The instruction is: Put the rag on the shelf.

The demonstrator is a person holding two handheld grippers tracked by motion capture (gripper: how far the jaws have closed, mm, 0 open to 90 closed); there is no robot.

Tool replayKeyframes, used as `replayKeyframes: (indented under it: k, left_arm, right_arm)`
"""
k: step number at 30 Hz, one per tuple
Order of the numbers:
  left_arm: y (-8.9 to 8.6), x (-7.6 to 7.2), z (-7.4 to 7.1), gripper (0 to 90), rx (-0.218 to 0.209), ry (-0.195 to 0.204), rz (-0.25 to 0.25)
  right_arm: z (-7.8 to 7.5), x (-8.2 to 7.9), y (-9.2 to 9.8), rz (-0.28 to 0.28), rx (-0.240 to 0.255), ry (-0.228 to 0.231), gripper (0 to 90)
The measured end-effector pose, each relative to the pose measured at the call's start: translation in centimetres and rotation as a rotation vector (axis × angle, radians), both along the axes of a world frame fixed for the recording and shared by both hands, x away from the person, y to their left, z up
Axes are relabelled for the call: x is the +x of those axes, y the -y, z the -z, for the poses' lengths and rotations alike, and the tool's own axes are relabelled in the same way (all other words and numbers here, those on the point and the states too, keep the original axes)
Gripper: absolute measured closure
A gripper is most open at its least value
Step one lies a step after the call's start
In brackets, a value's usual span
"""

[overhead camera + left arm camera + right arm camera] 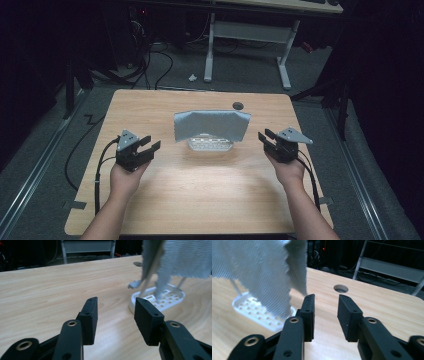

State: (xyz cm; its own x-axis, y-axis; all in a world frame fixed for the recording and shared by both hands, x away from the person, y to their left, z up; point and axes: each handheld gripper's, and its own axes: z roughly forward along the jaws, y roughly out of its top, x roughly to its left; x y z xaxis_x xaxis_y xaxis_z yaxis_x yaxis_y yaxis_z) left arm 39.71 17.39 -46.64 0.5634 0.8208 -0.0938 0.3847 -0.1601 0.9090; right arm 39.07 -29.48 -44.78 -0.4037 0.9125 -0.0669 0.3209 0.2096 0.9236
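Here two grippers flank one cloth: the left gripper point(148, 146) and the right gripper point(265, 136) both have jaws spread, gripping nothing. Between them, mid-table point(200, 185), a grey ribbed cloth point(212, 125) hangs over one white perforated rack point(210, 145). Beyond it lies one round hole point(238, 105); nothing blocks the way.

Light falls from above onto the worktop point(200, 200), leaving a bright patch near its middle, while the room around it sinks into darkness. In the left gripper view the grey cloth point(180, 257) is blurred; the near black fingers point(91, 317) look soft.
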Motion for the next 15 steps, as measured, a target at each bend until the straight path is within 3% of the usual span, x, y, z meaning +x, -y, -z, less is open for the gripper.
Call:
replayKeyframes:
  k: [1, 2, 4, 8, 9, 12, 14, 15]
  left_arm:
    - [0.0, -0.7, 0.0, 52.6, 0.014, 0.009, 0.005]
    - [0.0, -2.1, 0.1, 51.2, 0.024, 0.002, 0.024]
    - [0.0, -3.5, 0.4, 50.6, 0.032, -0.010, 0.044]
    - [0.3, -5.5, 1.0, 49.8, 0.029, -0.032, 0.072]
    - [1.1, -6.7, 1.6, 49.8, 0.036, -0.055, 0.088]
    - [2.3, -7.9, 2.2, 49.7, 0.053, -0.074, 0.121]
    - [3.7, -9.0, 2.8, 48.0, 0.093, -0.079, 0.158]
    - [4.7, -10.0, 4.0, 46.6, 0.076, -0.099, 0.209]
  right_arm:
    - [0.0, 0.0, 0.0, 0.000, 0.000, 0.000, 64.7]
    - [-0.2, -1.3, 0.0, -0.007, 0.004, 0.011, 63.6]
    - [-0.3, -2.6, -0.2, -0.013, -0.004, 0.011, 62.4]
    - [0.0, -4.7, -0.8, -0.017, -0.018, 0.011, 60.1]
    - [0.6, -6.0, -1.4, -0.022, -0.013, -0.001, 57.2]
    - [1.4, -7.2, -2.5, -0.039, -0.051, -0.026, 56.1]
    - [2.2, -8.6, -3.7, -0.055, -0.076, -0.035, 55.7]
    - [3.0, -9.7, -4.8, -0.060, -0.078, -0.059, 53.5]
